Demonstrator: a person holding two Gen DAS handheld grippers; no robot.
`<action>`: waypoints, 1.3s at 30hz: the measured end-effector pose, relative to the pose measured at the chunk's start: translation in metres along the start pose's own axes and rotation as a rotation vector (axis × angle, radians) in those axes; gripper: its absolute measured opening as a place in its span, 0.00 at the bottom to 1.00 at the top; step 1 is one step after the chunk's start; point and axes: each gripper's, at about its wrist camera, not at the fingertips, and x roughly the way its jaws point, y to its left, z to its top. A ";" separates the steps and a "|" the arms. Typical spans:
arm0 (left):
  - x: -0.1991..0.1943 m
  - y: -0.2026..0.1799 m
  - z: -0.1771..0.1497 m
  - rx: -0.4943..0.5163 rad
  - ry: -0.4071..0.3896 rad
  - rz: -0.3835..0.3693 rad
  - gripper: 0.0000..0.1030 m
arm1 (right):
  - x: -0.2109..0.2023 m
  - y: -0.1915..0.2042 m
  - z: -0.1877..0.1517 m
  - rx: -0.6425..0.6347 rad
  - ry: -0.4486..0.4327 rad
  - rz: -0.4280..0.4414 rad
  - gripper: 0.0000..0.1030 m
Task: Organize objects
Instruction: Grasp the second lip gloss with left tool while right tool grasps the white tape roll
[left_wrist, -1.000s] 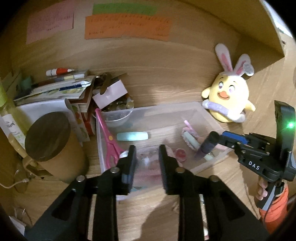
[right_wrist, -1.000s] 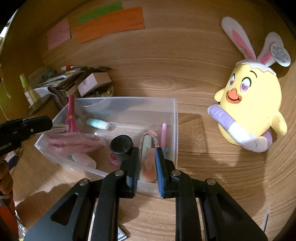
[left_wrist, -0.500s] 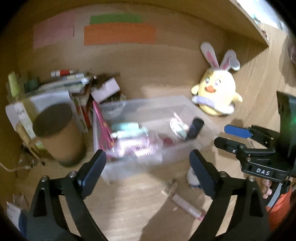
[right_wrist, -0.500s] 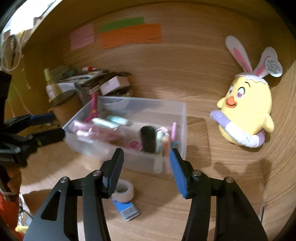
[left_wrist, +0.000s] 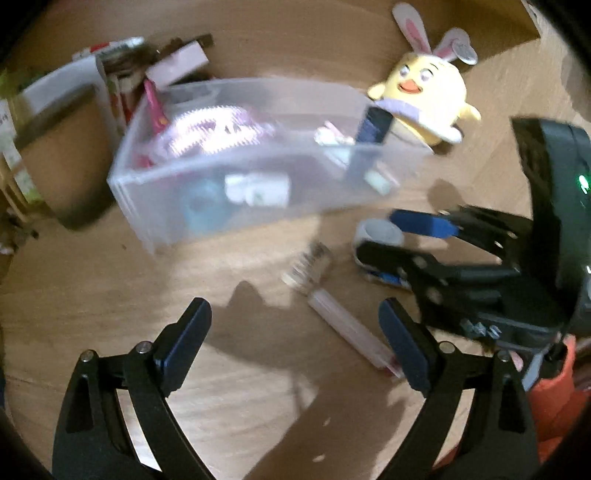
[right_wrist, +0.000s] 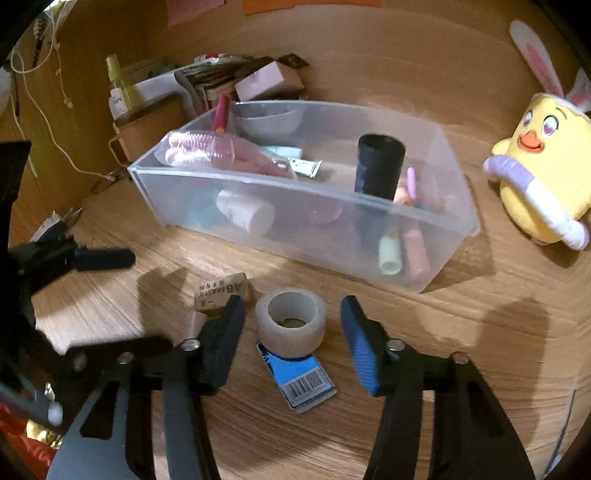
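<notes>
Straddling the roll of clear tape (right_wrist: 290, 322), the right gripper (right_wrist: 291, 334) hangs with its fingers wide apart and empty. The roll lies just in front of the clear plastic bin (right_wrist: 436, 221), partly on top of a blue barcoded packet (right_wrist: 303, 380), with an eraser (right_wrist: 221, 291) just to its left. Closing here could go wrong in two ways: the lower finger may catch the packet and drag it along, or the smooth round roll may squirt out sideways. The left gripper (left_wrist: 295, 341), also spread and empty, hovers near a clear tube (left_wrist: 351, 328) on the wooden desk (right_wrist: 461, 332); the two tools are close and could collide.
</notes>
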 end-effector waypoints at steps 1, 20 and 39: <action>0.000 -0.003 -0.003 0.008 0.000 0.001 0.90 | 0.001 0.000 0.000 -0.002 0.005 0.006 0.35; 0.008 -0.035 -0.030 0.085 -0.015 0.095 0.16 | -0.058 -0.017 -0.023 0.079 -0.120 -0.038 0.35; -0.052 -0.016 0.010 0.047 -0.225 0.058 0.14 | -0.087 -0.005 -0.003 0.084 -0.241 -0.017 0.35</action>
